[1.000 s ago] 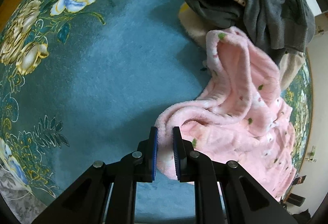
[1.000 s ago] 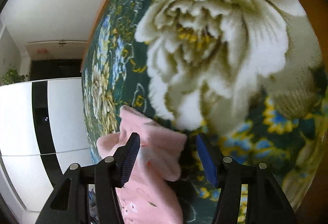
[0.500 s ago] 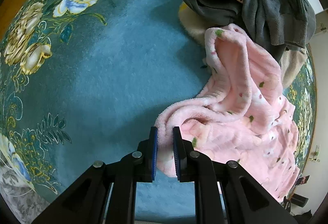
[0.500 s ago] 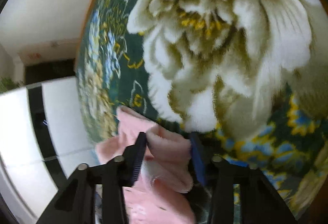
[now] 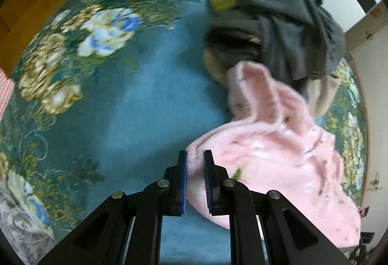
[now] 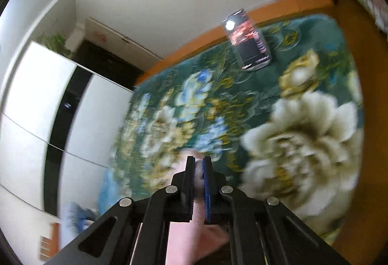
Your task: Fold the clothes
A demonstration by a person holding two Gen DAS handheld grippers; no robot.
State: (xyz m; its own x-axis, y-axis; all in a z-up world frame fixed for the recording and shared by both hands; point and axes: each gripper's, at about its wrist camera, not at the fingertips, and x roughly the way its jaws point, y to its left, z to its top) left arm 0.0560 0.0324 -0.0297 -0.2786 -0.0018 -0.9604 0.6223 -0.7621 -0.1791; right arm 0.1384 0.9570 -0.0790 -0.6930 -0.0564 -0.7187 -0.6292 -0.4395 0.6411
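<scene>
Both wrist views look down their fingers at the floral carpet (image 5: 135, 104), sharing it.

Motion blur smears the floral carpet (image 6: 242, 124), and the right claw (image 6: 198, 168) hides most of the pink garment (image 6: 191, 236).

Home bedroom, floral teal blanket (image 5: 145, 107), heaped clothes (image 5: 286, 29), white wardrobe (image 6: 36, 104)
</scene>
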